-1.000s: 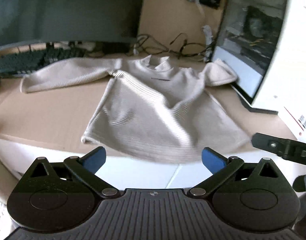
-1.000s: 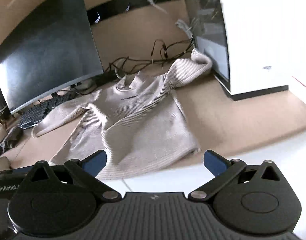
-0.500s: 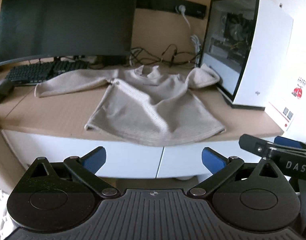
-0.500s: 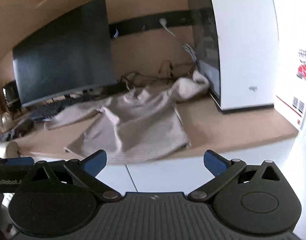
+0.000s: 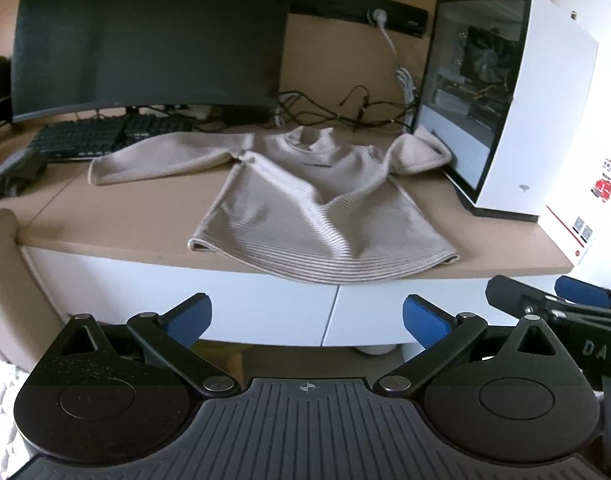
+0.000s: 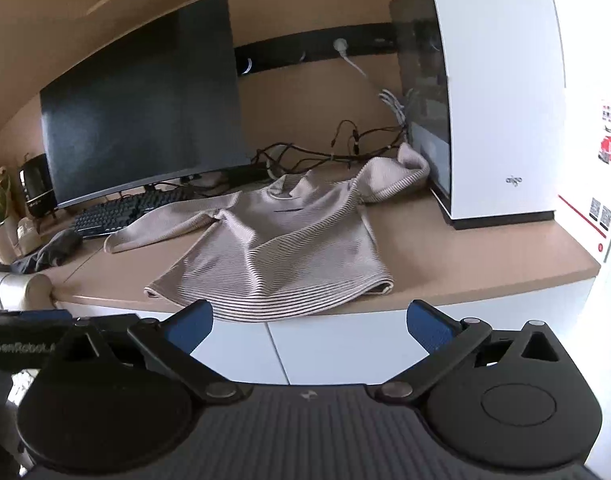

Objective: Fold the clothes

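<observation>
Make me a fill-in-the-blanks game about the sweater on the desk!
1. The sweater hem hangs over the desk's ____ edge.
2. One sleeve bunches against the white ____.
3. The other sleeve stretches toward the ____.
4. Both grippers, left and right, are ____ and hold nothing.

Missing words: front; computer; keyboard; open
</observation>
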`<state>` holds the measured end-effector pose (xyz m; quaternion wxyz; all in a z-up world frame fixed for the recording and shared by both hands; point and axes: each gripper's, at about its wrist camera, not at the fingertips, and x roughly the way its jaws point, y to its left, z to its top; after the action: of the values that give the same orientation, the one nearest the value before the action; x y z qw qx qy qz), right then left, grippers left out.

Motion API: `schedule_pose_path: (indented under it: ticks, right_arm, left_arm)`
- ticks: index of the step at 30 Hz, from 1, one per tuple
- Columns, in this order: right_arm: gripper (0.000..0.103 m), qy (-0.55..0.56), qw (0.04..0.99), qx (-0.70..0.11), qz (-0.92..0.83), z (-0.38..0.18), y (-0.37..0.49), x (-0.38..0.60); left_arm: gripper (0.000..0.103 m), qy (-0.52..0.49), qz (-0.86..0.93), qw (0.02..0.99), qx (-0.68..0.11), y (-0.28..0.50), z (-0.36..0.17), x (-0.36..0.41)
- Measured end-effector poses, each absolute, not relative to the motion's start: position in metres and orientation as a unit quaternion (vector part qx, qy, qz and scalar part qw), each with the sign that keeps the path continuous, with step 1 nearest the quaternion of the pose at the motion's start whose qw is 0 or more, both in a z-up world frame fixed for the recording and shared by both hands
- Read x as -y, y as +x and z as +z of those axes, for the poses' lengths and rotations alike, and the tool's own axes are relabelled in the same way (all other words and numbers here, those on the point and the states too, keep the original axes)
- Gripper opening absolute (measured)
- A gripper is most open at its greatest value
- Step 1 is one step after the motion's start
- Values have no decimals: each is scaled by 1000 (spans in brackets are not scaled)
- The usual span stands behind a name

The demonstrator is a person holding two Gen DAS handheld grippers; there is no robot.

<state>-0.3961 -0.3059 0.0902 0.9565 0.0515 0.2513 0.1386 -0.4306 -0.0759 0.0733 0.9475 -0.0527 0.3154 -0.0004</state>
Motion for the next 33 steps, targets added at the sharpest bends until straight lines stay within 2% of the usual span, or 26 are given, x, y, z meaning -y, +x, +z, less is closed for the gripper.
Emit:
schedule_pose_path:
  ticks: [33]
  right_arm:
    - [103,45,946,-288,143,79,-405,293]
  left_arm:
    - [103,-60,14,940,-334,-439,66,67]
